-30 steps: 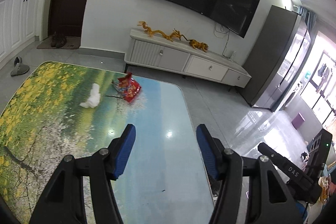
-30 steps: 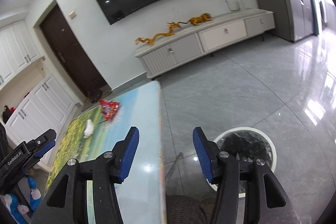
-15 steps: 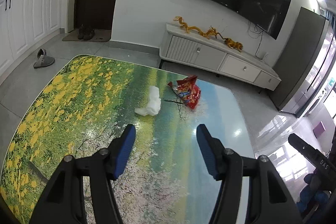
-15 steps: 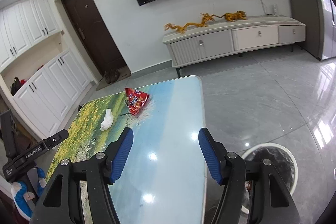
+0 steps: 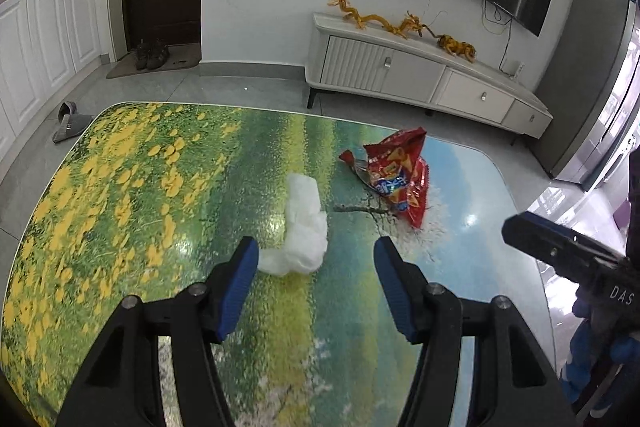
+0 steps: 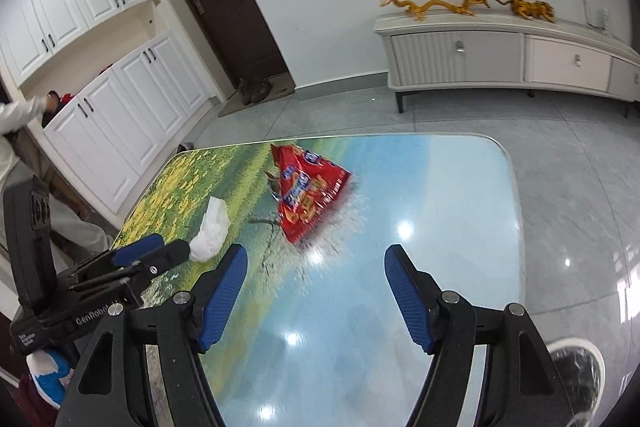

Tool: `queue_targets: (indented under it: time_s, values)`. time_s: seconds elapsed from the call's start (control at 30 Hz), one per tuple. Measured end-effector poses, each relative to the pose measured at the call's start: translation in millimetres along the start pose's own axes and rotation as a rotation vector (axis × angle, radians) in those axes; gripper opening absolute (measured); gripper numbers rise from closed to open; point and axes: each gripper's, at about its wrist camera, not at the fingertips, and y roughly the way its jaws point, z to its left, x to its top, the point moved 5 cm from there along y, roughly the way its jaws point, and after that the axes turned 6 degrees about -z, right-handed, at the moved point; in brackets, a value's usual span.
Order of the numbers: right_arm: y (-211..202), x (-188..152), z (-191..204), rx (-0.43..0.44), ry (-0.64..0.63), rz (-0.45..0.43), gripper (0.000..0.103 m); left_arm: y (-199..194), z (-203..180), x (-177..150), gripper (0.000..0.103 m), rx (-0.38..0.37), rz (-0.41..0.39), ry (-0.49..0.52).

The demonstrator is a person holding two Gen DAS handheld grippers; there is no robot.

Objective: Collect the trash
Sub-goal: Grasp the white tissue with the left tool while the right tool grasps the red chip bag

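1. The left hand-held gripper (image 5: 314, 259) has its blue pads spread with nothing pinched, hovering over the surface (image 5: 120, 195), a glossy top printed with yellow flowers and blue sky.
2. A crumpled white tissue (image 5: 302, 227) lies on the surface just ahead of the left hand-held gripper, its near end beside the left pad at about 11 o'clock from the fingertips.
3. A red snack bag (image 5: 394, 175), torn open and flattened, lies on the surface at 1 o'clock from the tissue, near but apart from it.
4. The right hand-held gripper (image 6: 316, 275) is spread wide and holds nothing; its jaws have just been opening, with only bare surface between them.
5. In the right wrist view the snack bag (image 6: 308, 195) sits at 12 o'clock from the fingertips, the tissue (image 6: 212, 231) at 10 o'clock.
6. A round white bin (image 6: 576, 367) with a dark liner stands on the floor at 4 o'clock.
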Motion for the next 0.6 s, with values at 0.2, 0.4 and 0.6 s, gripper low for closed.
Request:
queue_targets:
  time_s: [0.2, 0.4, 0.6]
  values:
    - [36, 16, 11, 0.030, -0.035, 0.002, 0.072, 20, 10, 5, 0.058, 0.002, -0.003, -0.019]
    - [66, 29, 20, 0.048, -0.080, 0.001, 0.075, 34, 11, 6, 0.058, 0.002, 0.004, 0.001]
    - [95, 40, 26, 0.042, -0.141, -0.007, 0.077, 48, 14, 6, 0.057, 0.010, 0.016, 0.003]
